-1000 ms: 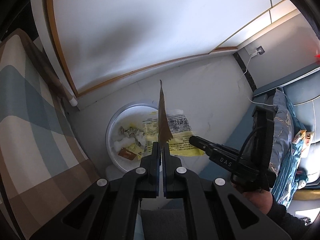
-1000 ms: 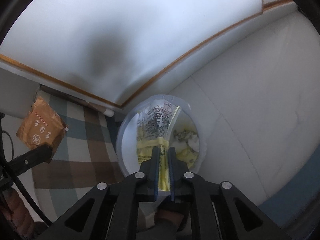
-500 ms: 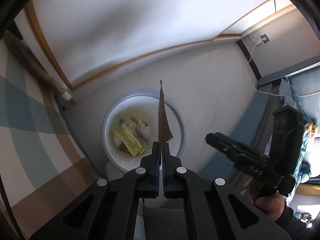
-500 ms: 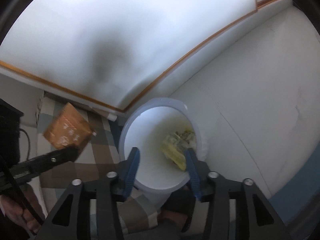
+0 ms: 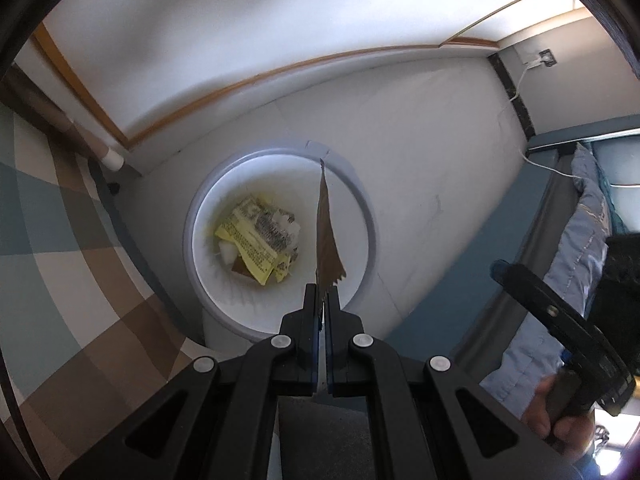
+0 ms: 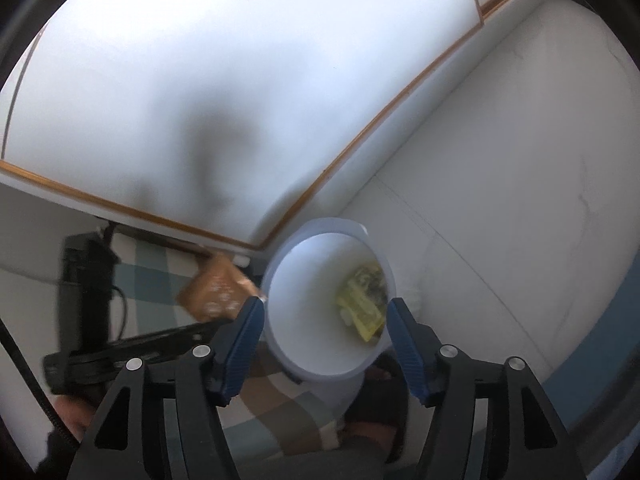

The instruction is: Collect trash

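Observation:
A round white trash bin (image 5: 368, 236) stands on the pale floor, with a yellow printed wrapper (image 5: 250, 242) and other scraps at its bottom. My left gripper (image 5: 323, 300) is shut on a brown wrapper (image 5: 326, 248), seen edge-on and held over the bin's right half. In the right wrist view the same brown wrapper (image 6: 218, 286) shows flat beside the bin (image 6: 280, 308), left of its rim. My right gripper (image 6: 325, 312) hangs above the bin with its jaws opening and nothing between them; the yellow wrapper (image 6: 362, 302) lies far below. From the left wrist view the right gripper (image 5: 560, 320) shows at the right edge.
A checked brown, blue and cream cloth (image 5: 52, 264) covers a surface left of the bin. White wall panels with a wooden trim (image 5: 240, 84) rise behind it. A blue sofa with bedding (image 5: 580, 240) and a white cable (image 5: 540, 164) are at the right. A person's hand (image 5: 560, 420) holds the right gripper.
My right gripper opened and let go of the yellow wrapper, which fell into the bin, then drew back to the right. My left gripper came lower and closer over the bin with the brown wrapper.

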### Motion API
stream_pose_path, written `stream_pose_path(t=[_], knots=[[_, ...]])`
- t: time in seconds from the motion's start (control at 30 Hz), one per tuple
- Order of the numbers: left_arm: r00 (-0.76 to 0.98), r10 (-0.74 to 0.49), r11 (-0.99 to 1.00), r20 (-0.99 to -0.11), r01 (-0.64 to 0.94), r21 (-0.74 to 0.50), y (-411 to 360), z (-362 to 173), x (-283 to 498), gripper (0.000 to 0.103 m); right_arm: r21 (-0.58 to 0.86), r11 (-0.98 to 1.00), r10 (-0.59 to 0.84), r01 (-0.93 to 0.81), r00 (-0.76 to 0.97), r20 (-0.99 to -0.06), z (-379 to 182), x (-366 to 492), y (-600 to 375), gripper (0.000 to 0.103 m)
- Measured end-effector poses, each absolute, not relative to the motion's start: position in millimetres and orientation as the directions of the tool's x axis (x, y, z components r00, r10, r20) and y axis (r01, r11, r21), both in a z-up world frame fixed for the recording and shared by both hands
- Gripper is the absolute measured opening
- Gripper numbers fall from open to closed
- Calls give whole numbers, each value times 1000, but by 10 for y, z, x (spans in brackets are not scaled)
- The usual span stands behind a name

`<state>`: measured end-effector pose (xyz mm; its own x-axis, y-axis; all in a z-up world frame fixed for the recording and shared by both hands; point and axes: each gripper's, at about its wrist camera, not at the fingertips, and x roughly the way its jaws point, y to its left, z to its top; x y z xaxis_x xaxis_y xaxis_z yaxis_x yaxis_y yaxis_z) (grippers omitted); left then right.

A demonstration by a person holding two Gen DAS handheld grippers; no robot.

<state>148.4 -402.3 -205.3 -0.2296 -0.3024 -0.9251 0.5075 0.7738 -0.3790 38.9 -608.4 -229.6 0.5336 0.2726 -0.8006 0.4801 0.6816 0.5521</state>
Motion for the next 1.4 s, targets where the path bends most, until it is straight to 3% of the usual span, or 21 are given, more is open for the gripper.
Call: stream_pose_path(t=[0.2, 0.23, 0.3, 0.37, 0.43, 0.57, 0.8, 1.07, 1.4], knots=[[-267, -274, 780, -924, 499, -376, -4047, -2062, 1444, 4, 545, 678, 260, 494, 532, -806, -2266, 362, -6084, 66], [-258, -272, 780, -927, 506, -369, -4039, -2041, 1435, 8, 543, 679, 259, 495, 531, -807, -2258, 356, -6087, 66], [-243, -278, 781, -929, 506, -366, -4026, -1995, 1421, 38, 538, 680, 252, 497, 531, -809, -2234, 333, -6081, 67], [-218, -289, 790, -932, 496, -361, -3993, -1947, 1441, 50, 537, 679, 249, 500, 531, -810, -2200, 303, -6081, 67], [-192, -304, 795, -933, 488, -360, -3956, -1885, 1441, 52, 536, 678, 246, 502, 532, -810, -2177, 271, -6066, 67], [-113, -312, 809, -943, 489, -327, -3884, -1723, 1416, 67, 533, 681, 242, 502, 533, -811, -2166, 246, -6018, 67], [15, -334, 814, -942, 509, -280, -3725, -1395, 1330, 76, 533, 698, 238, 478, 546, -803, -2008, 249, -5955, 73], [153, -352, 834, -923, 500, -235, -3473, -994, 1186, 76, 512, 757, 221, 406, 578, -786, -1662, 253, -5754, 81], [236, -350, 860, -907, 464, -211, -3200, -787, 1036, 76, 486, 802, 224, 346, 580, -783, -1401, 203, -5472, 84]])
